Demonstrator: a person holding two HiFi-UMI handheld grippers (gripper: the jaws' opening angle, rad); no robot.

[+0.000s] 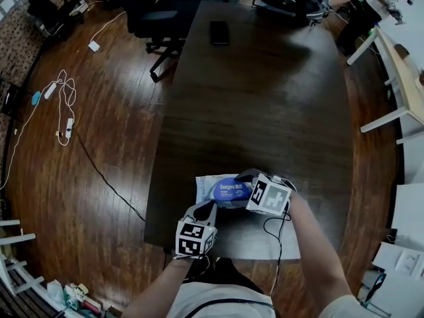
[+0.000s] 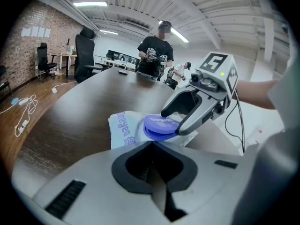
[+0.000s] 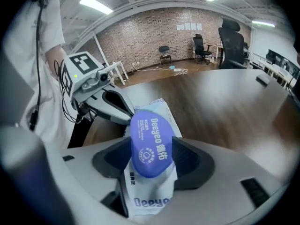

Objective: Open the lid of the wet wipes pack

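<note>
1. An office room with strip lights overhead is closed on one side by a brick wall that has white sheets pinned to it. A black office chair stands by the far corner of the table.
2. The wooden floor is dark and glossy, and white cables lie in loops on it.
3. The long dark tabletop carries a black phone near its far end. A person stands beyond that end.
4. The wet wipes pack lies close to the near edge of the tabletop, with a blue oval lid on its white wrapper.
5. The lid reads "Deeyeo" in white, followed by two Chinese characters and smaller print too fine to read. The wrapper repeats "Deeyeo" in blue.
6. The left tongs are pressed together on the near end of the pack.
7. The right tongs are spread wide, with the lid between them. One tip is at the lid's rim and the other is raised clear above it.
8. I cannot tell whether the lid has lifted.
</note>
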